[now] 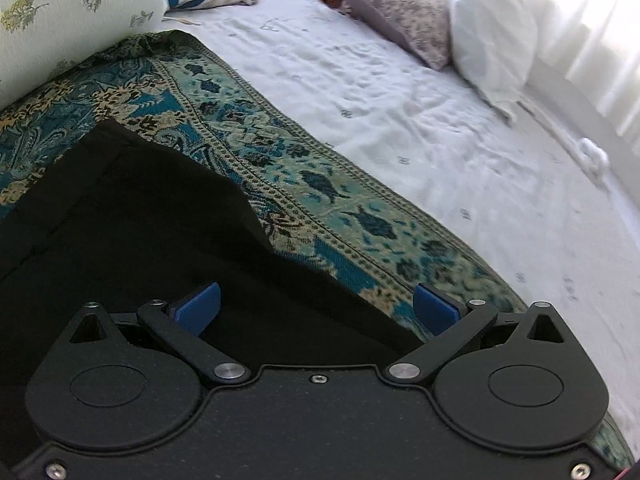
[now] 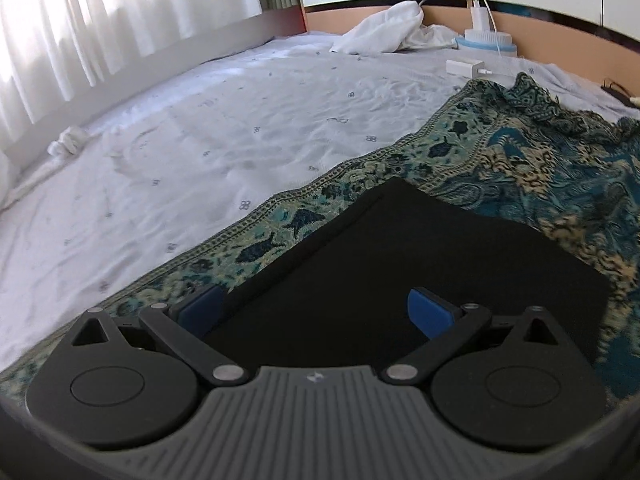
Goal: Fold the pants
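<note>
White bed sheet [image 2: 192,128] fills the ground; patterned teal throw [image 1: 280,152] lies over it. Black pants [image 2: 420,264] lie folded flat on the throw — in the left view they spread from 6 to 9 o'clock, in the right view from 6 toward 1. Pillows [image 1: 404,4] at 12 to 1 o'clock, left view. Left gripper [image 1: 318,306] spread wide, holding nothing; right gripper [image 2: 316,312] likewise — blue pads [image 2: 430,312] well apart over the pants.

Your bed's white sheet [image 2: 208,128] carries a teal paisley throw [image 1: 280,168], pillows [image 1: 400,4], crumpled white cloth [image 2: 384,28], a charger [image 2: 466,67].
</note>
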